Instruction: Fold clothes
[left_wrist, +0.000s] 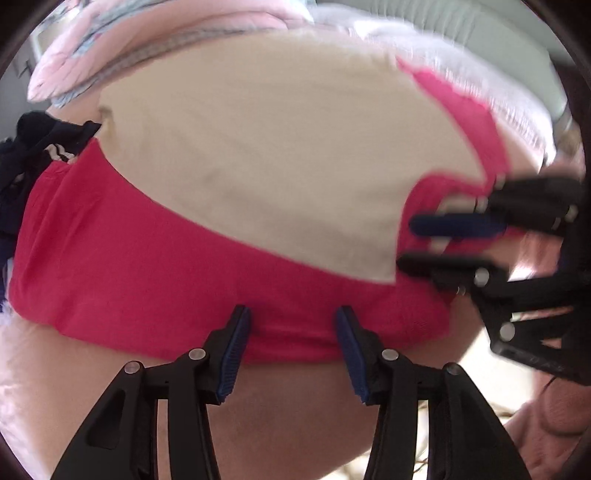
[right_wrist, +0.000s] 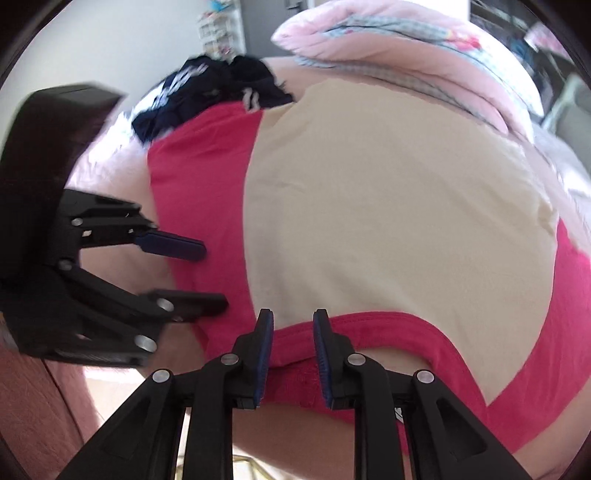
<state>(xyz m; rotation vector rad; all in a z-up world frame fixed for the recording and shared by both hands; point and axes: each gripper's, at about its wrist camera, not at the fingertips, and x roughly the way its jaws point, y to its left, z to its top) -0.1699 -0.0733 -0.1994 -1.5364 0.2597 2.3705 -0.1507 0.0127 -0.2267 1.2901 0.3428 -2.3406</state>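
Honestly, both grippers, left gripper and right gripper, gape empty over the red-and-beige shirt's hem at frame bottom (only one layer might get pinched).

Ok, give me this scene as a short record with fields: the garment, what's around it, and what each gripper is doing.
garment: red and beige shirt, spread flat on a pink bed cover
other clothes: dark pile past the shirt's far corner
bedding: pink quilt beyond the shirt
left gripper: open, at the shirt's red near edge
right gripper: open, jaws either side of the red neckline edge
fold status: no fold visible yet
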